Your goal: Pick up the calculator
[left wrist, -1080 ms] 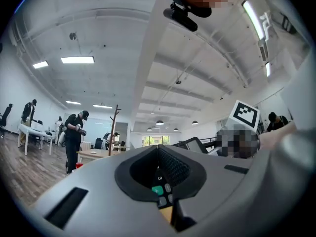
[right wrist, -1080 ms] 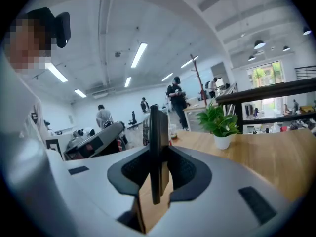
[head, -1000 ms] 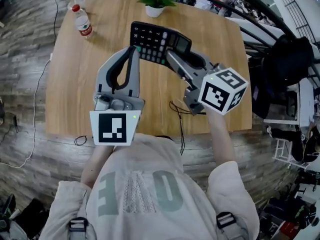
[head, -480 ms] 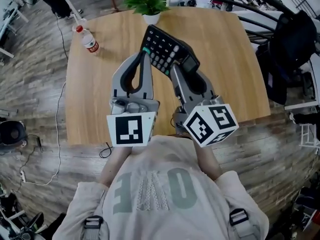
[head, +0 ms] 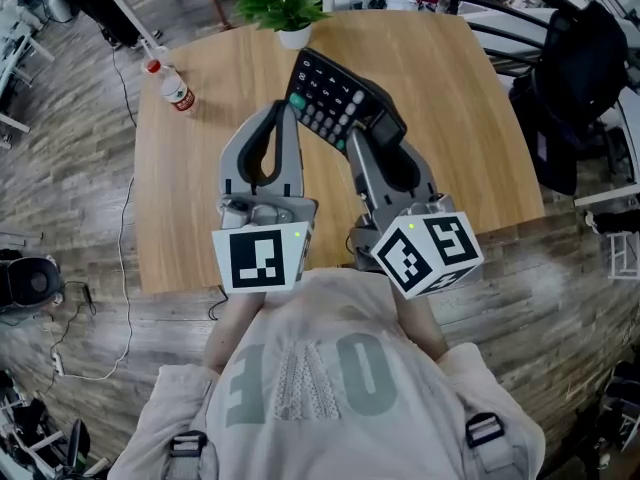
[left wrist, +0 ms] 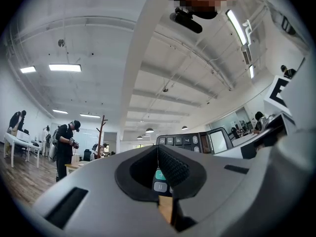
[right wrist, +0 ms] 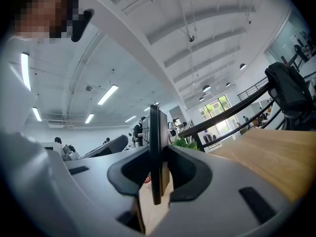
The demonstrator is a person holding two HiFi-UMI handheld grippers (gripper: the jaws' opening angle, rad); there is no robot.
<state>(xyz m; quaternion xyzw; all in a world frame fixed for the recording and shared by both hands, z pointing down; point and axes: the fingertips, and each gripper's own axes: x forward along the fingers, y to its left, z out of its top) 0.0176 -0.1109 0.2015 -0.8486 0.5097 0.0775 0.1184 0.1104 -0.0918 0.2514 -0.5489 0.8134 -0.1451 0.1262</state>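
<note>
The black calculator (head: pixel 335 98) hangs tilted above the wooden table (head: pixel 190 188). My right gripper (head: pixel 352 138) is shut on its near edge. In the right gripper view the calculator (right wrist: pixel 154 127) stands edge-on, with the right gripper (right wrist: pixel 157 149) closed against both its faces. My left gripper (head: pixel 287 106) is shut, its tips beside the calculator's left corner by the green key; whether they touch it I cannot tell. In the left gripper view the calculator's keys and display (left wrist: pixel 190 141) show behind the closed left gripper (left wrist: pixel 158 149), nothing between the tips.
A water bottle with a red cap (head: pixel 173 86) lies at the table's far left. A potted plant (head: pixel 280 3) stands at the far edge. A black railing and a dark jacket (head: pixel 570 68) are to the right. A thin cable (head: pixel 215 303) hangs off the near edge.
The right gripper swung from the right side round to point away from me, turning the calculator with it. Both grippers rose a little. In the last half second almost nothing moved.
</note>
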